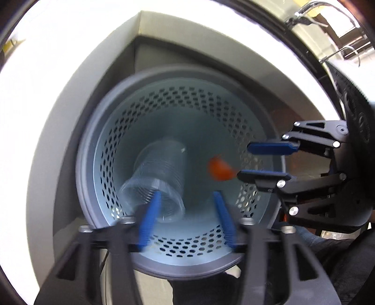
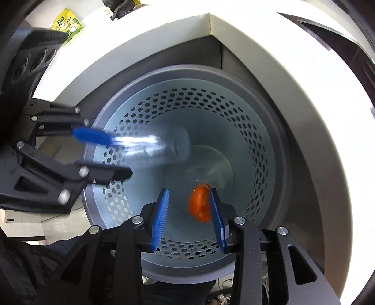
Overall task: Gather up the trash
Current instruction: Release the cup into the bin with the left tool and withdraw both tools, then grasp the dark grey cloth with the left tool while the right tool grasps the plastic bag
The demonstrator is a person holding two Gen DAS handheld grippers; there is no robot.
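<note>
Both grippers over the bin, cup and orange scrap loose inside its mouth.

Clear plastic cup (image 1: 154, 185) and orange peel piece (image 1: 219, 169) are both blurred, inside the perforated blue bin (image 1: 187, 98). My left gripper (image 1: 187, 199) stands released, jaws apart; left view puts the cup at its left pad, contact unclear. Right view shows the cup just off that gripper's tip, apart from the pads. My right gripper (image 2: 189, 212) is released too; right view has the peel between its pads, against the right one, grip not evident. Only the right view shows a green-yellow packet (image 2: 68, 25) on the white counter (image 2: 164, 30); only the left shows a faucet (image 1: 321, 9).
</note>
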